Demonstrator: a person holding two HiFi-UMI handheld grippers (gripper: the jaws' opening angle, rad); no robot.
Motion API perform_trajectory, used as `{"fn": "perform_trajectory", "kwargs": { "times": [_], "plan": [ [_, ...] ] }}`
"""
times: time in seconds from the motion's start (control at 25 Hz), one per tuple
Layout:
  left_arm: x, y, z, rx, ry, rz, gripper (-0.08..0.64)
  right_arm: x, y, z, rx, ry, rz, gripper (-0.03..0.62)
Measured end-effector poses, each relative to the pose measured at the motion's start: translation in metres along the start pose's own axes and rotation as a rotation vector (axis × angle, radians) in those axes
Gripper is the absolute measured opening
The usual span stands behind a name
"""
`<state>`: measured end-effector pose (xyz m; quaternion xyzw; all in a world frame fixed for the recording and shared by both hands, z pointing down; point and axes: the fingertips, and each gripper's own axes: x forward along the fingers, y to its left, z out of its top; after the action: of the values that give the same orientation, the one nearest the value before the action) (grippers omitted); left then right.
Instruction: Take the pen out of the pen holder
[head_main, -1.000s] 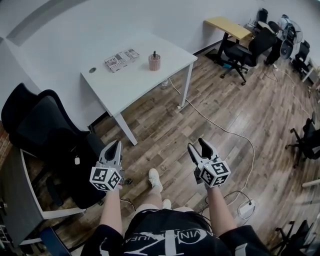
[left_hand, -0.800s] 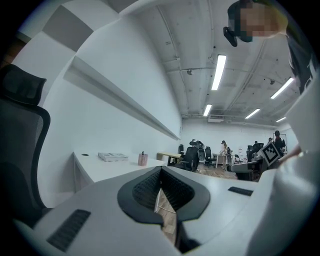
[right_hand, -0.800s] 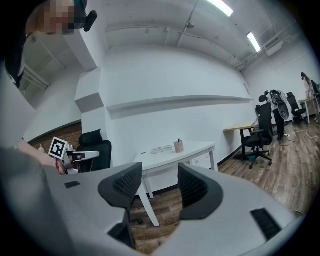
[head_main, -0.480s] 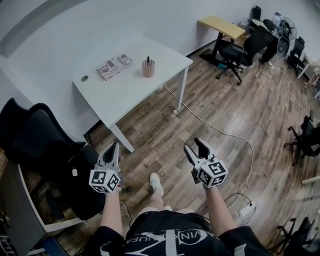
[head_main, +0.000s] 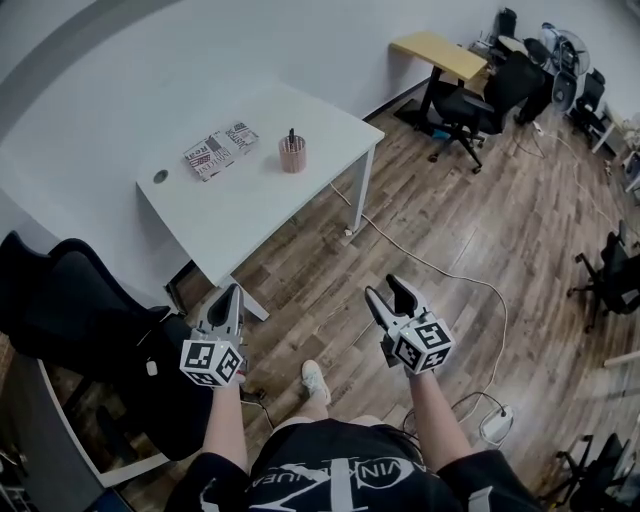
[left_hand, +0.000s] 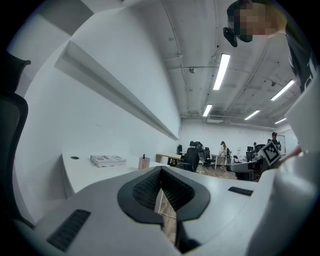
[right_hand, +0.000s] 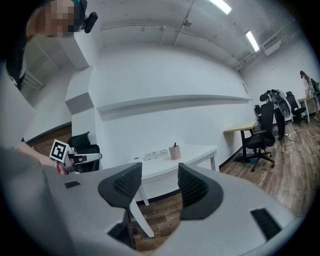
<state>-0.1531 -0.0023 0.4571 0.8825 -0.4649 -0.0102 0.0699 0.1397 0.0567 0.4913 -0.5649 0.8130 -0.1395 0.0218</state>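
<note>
A pink pen holder (head_main: 292, 155) stands on the white table (head_main: 240, 200), with a dark pen (head_main: 291, 135) sticking up out of it. The pen holder also shows small and far off in the left gripper view (left_hand: 144, 162) and the right gripper view (right_hand: 174, 152). Both grippers are held low over the wooden floor, well short of the table. My left gripper (head_main: 231, 296) has its jaws closed together with nothing in them. My right gripper (head_main: 388, 294) stands open and empty.
A flat printed box (head_main: 218, 149) lies on the table left of the holder. A black office chair (head_main: 90, 320) stands close by my left gripper. A white cable (head_main: 430, 270) runs across the floor. More chairs and a yellow desk (head_main: 445, 55) stand at the far right.
The view has shifted as the person steps forward: the table and pen holder sit lower left in the head view. Both grippers keep their poses, left shut, right open.
</note>
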Motion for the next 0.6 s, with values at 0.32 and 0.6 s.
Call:
{"fn": "perform_trajectory", "kwargs": {
  "times": [0.32, 0.6],
  "plan": [
    [0.048, 0.033, 0.012, -0.004, 0.003, -0.011, 0.014, 0.05, -0.017, 0.019, 0.005, -0.004, -0.014, 0.215],
    [0.087, 0.066, 0.014, -0.006, 0.007, -0.016, 0.014, 0.102, -0.031, 0.025, 0.018, -0.001, -0.02, 0.215]
  ]
}}
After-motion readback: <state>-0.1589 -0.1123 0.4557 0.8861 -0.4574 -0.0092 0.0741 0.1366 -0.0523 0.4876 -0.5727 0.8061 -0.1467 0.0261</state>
